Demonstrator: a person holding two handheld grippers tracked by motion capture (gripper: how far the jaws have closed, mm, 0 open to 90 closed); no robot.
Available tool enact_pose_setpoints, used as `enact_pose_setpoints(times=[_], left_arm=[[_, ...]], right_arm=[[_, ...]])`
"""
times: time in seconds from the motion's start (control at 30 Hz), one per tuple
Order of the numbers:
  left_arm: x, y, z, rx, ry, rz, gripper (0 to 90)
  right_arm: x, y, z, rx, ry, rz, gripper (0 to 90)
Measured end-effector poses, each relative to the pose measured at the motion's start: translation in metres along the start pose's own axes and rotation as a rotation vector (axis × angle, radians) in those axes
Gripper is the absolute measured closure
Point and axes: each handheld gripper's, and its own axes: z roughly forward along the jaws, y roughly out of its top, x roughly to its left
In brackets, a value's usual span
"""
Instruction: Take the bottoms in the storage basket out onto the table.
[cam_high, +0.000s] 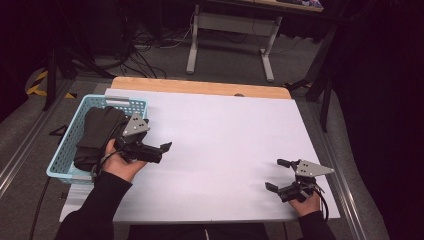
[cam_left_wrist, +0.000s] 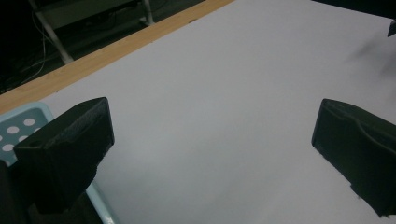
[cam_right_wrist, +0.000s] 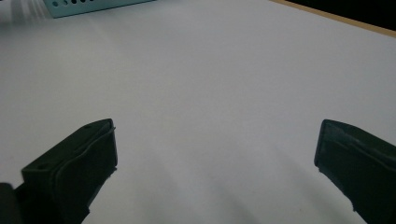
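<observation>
On the left side of the white table (cam_high: 220, 140), a light blue perforated basket (cam_high: 65, 150) is sitting at the table's left edge, and a bundle of black cloth (cam_high: 97, 132) is lying heaped inside it, filling most of it and rising above the rim. The left gripper (cam_high: 162, 150) is hovering just beside the basket's right wall, with the person's left hand (cam_high: 120, 162) wrapping its handle near the basket's near right corner. Its jaws are standing spread wide and are pinching nothing, pointing right across the bare tabletop; its grey three-cornered plate is sitting up against the basket's rim. From the left gripper view, the jaws are framing empty white surface, with a corner of the basket (cam_left_wrist: 21, 126) peeking in at the left behind one jaw and the table's wooden far edge (cam_left_wrist: 93, 58) running across the top.

Well apart from the basket, the right gripper (cam_high: 275, 175) is resting low at the near right corner of the table, held by the right hand (cam_high: 306, 202). Its jaws are also standing spread, empty, and aiming left toward the middle of the table. From the right gripper view, the open jaws are bracketing plain white tabletop, with the basket (cam_right_wrist: 93, 5) showing far off at the top left.
</observation>
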Motion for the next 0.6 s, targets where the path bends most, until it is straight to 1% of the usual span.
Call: enact_pose_setpoints(times=[0.13, 0.2, 0.27, 0.3, 0.33, 0.47, 0.6], left_arm=[[0.005, 0.001, -0.003, 0.011, 0.009, -0.003, 0.2], [0.010, 0.001, -0.005, 0.018, 0.024, -0.007, 0.3], [0.012, 0.002, -0.006, 0.019, 0.028, -0.010, 0.4], [0.016, 0.002, -0.008, 0.026, 0.037, -0.014, 0.5], [0.016, 0.002, -0.008, 0.026, 0.037, -0.014, 0.5], [0.024, 0.002, -0.011, 0.045, 0.047, -0.025, 0.5], [0.032, 0.001, -0.015, 0.063, 0.069, -0.034, 0.5]], right_arm=[[0.000, 0.000, 0.000, 0.000, 0.001, 0.000, 0.0], [0.000, 0.000, 0.000, 0.000, 0.002, -0.001, 0.0], [0.000, 0.000, 0.000, -0.001, 0.003, -0.001, 0.0], [0.000, 0.000, 0.000, -0.001, 0.004, -0.002, 0.0], [0.000, 0.000, 0.000, -0.001, 0.004, -0.002, 0.0], [0.000, 0.000, 0.000, -0.001, 0.003, -0.003, 0.0], [0.000, 0.000, 0.000, 0.001, 0.002, -0.004, 0.0]])
